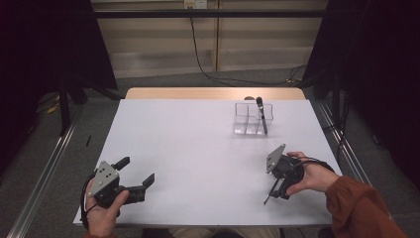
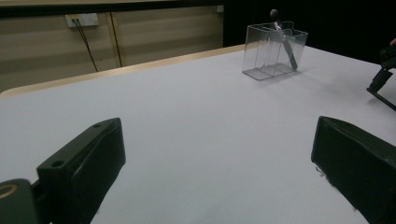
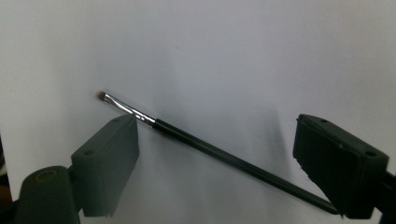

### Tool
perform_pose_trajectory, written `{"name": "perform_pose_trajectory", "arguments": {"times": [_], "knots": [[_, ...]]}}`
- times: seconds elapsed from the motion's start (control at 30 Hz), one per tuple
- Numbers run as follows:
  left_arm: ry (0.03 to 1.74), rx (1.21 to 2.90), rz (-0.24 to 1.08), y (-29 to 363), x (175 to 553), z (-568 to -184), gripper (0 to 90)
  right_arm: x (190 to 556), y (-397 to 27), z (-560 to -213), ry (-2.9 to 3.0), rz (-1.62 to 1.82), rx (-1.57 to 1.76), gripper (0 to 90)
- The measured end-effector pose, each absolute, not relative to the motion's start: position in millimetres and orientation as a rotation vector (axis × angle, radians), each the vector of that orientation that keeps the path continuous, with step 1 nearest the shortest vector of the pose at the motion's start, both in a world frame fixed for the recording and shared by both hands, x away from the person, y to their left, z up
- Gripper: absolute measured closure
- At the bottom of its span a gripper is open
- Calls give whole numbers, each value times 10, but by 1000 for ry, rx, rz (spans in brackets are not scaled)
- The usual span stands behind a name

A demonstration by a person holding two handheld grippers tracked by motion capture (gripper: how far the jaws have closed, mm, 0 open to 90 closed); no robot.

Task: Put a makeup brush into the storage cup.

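A thin black brush (image 3: 210, 149) with a silver ferrule and small bristle tip lies flat on the white table (image 1: 198, 148), slanting between the jaws of my right gripper (image 3: 219, 126). The jaws stand wide on either side of it and neither pad presses on it. In the high view this gripper (image 1: 278, 192) points down at the brush (image 1: 271, 191) near the front right. My left gripper (image 1: 137, 169) rests at the front left, open, with bare table between its jaws (image 2: 218, 126).
A clear plastic organizer (image 1: 246, 119) with compartments stands at the back right of the table, and a dark-handled brush (image 1: 261, 114) leans in its right side. From the left gripper view the organizer (image 2: 266, 51) is far ahead.
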State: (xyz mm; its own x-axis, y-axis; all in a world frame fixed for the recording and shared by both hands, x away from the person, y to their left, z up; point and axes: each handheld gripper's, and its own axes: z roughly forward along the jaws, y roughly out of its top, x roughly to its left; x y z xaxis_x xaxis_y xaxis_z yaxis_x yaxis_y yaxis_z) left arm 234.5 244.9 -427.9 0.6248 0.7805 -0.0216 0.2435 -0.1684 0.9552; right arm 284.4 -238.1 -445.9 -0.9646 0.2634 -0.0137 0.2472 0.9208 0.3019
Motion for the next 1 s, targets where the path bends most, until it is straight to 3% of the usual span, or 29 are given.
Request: {"name": "perform_pose_trajectory", "arguments": {"times": [0.17, 0.4, 0.57, 1.0], "knots": [[839, 1717, 595, 2446, 2340, -4275, 30, 2833, -2318, -4513, 3049, 372, 361, 149], [837, 1718, 596, 2449, 2342, -4276, 30, 2847, -2290, -4567, 3048, 307, 402, 85], [837, 1720, 596, 2443, 2344, -4277, 29, 2861, -2295, -4547, 3105, 325, 390, 219], [836, 1718, 594, 2444, 2346, -4277, 29, 2872, -2235, -4488, 3136, 250, 336, 443]]}}
